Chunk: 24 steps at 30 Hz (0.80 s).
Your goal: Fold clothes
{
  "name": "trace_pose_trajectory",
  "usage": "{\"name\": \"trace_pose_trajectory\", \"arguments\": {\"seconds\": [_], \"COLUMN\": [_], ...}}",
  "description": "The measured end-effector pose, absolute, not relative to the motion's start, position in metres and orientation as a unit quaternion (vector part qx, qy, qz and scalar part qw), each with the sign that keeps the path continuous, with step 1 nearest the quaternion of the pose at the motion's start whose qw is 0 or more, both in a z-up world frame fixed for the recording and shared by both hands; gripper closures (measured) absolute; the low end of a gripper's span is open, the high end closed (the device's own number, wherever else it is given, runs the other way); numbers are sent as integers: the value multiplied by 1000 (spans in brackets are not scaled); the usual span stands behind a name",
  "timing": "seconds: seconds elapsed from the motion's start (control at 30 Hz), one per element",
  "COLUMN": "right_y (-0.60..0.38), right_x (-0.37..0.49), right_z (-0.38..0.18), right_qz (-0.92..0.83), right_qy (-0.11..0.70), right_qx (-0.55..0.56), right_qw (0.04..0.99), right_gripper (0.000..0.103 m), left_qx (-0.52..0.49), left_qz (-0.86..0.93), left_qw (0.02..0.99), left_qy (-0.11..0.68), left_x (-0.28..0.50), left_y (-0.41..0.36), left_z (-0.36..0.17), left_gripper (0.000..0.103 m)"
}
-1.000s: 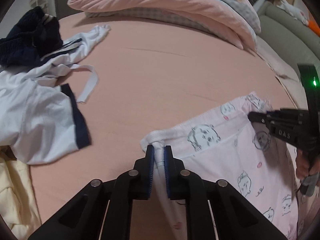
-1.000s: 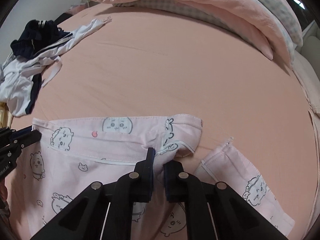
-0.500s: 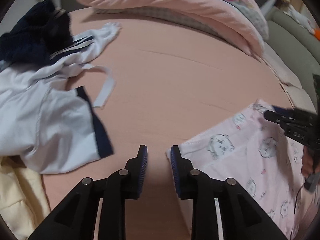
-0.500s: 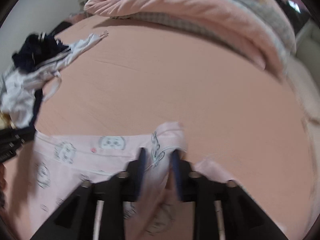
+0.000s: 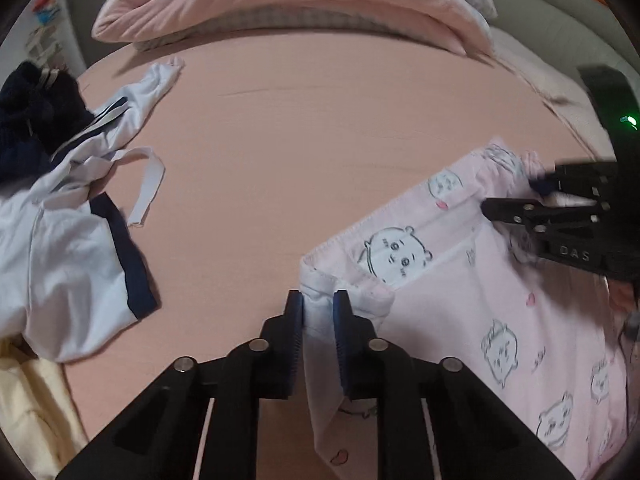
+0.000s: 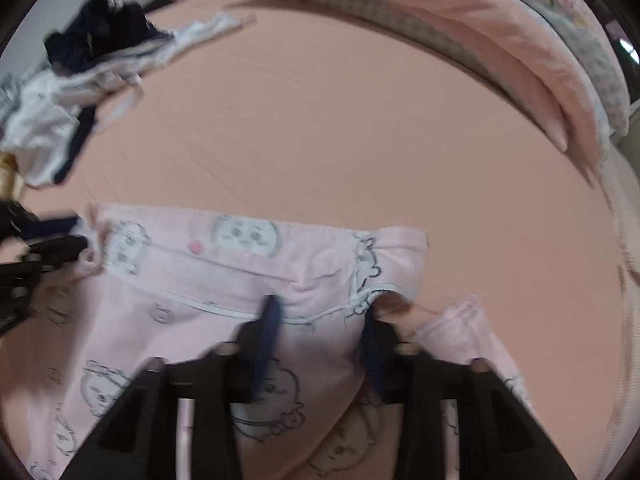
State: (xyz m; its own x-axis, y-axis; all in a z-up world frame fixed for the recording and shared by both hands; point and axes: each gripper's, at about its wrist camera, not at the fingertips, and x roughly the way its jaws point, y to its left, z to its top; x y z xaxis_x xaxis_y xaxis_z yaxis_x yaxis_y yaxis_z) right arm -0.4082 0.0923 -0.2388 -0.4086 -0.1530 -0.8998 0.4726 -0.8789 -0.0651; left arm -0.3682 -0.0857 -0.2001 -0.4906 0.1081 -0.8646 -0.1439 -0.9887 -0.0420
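Observation:
A pale pink pyjama garment [image 5: 460, 300] printed with cartoon faces lies spread on the salmon bed sheet [image 5: 320, 140]. My left gripper [image 5: 318, 304] is shut on its near left corner, with white-edged fabric pinched between the blue pads. In the right wrist view the same garment [image 6: 240, 264] stretches across the frame, and my right gripper [image 6: 320, 312] straddles its folded top edge. Its jaws are closing, with cloth between them that the pads do not press. The right gripper [image 5: 512, 194] also shows at the garment's far end in the left wrist view.
A white top with navy trim [image 5: 72, 240] and a dark navy garment [image 5: 28, 120] are heaped at the left. Yellow cloth [image 5: 24, 400] lies at the lower left. A folded pink quilt [image 5: 320, 4] lines the far side of the bed.
The left gripper let go of the garment's corner, opened, then shut on it again. The right gripper opened and now stands wider around the top edge.

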Motion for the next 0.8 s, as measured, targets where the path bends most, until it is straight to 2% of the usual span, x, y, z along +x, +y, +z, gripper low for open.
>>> {"name": "trace_pose_trajectory", "arguments": {"seconds": [0.03, 0.07, 0.33, 0.5, 0.6, 0.67, 0.7, 0.8], "right_y": [93, 95, 107, 106, 102, 98, 101, 109], "right_x": [-407, -407, -409, -411, -417, -426, -427, -425], "right_z": [-237, -235, -211, -207, -217, -232, -232, -220], "right_qz": [-827, -829, -848, -851, -841, -824, -825, -838], "right_qy": [153, 149, 84, 74, 80, 90, 83, 78], "right_qx": [508, 506, 486, 482, 503, 531, 532, 515], "right_qw": [188, 186, 193, 192, 184, 173, 172, 162], "right_gripper": [96, 97, 99, 100, 99, 93, 92, 80], "left_qx": [-498, -496, -471, -474, -487, -501, -503, -493], "left_qz": [864, 865, 879, 878, 872, 864, 862, 864], "left_qw": [72, 71, 67, 51, 13, -36, -42, 1], "left_qy": [10, 2, -28, -42, -48, -27, -42, -97], "left_x": [-369, -370, -372, -381, -388, -388, -388, -387], "left_y": [-88, -91, -108, -116, -130, -142, -151, -163], "left_z": [-199, -198, -180, -186, -197, -207, -207, -192], "left_gripper": [98, 99, 100, 100, 97, 97, 97, 97]}}
